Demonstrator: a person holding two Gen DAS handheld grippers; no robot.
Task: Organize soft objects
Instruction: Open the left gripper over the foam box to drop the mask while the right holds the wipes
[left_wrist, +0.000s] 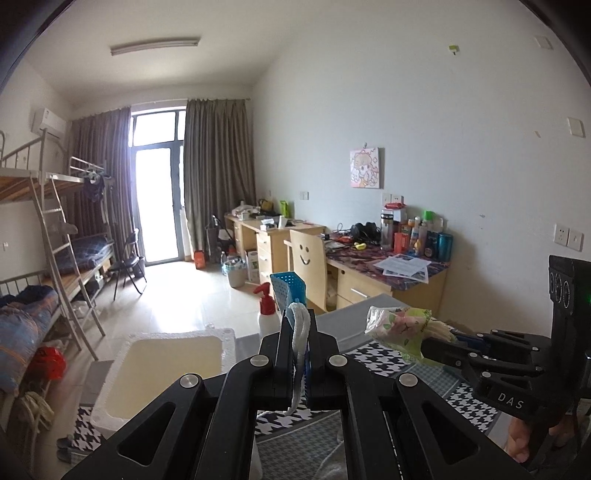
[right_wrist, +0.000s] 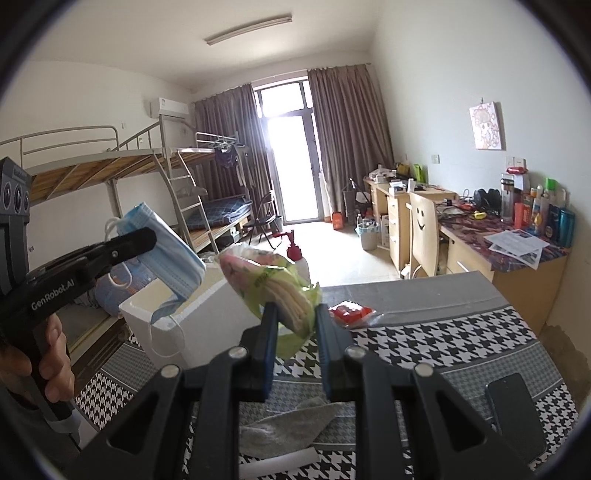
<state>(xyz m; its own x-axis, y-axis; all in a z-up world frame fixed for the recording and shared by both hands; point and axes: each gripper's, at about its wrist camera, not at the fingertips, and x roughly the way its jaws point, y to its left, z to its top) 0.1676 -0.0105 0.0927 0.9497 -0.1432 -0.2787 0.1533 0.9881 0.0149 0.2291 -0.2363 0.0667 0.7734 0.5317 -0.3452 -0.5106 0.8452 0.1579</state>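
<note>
Blue pleated face mask (right_wrist: 162, 243) hangs clamped in your left "GenRobot.AI" gripper (right_wrist: 149, 236) above the white foam box (right_wrist: 207, 314); your right gripper's (right_wrist: 293, 317) fingers pinch a green floral tissue pack (right_wrist: 273, 284).

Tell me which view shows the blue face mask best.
Right wrist view. The blue face mask hangs side-on from the left gripper, pleats and ear loops visible. The left wrist view shows only its edge and white loop, pinched between the fingers.

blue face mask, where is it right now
The blue face mask hangs pinched in the left tool, at the left of the right wrist view, above the white foam box.
</note>
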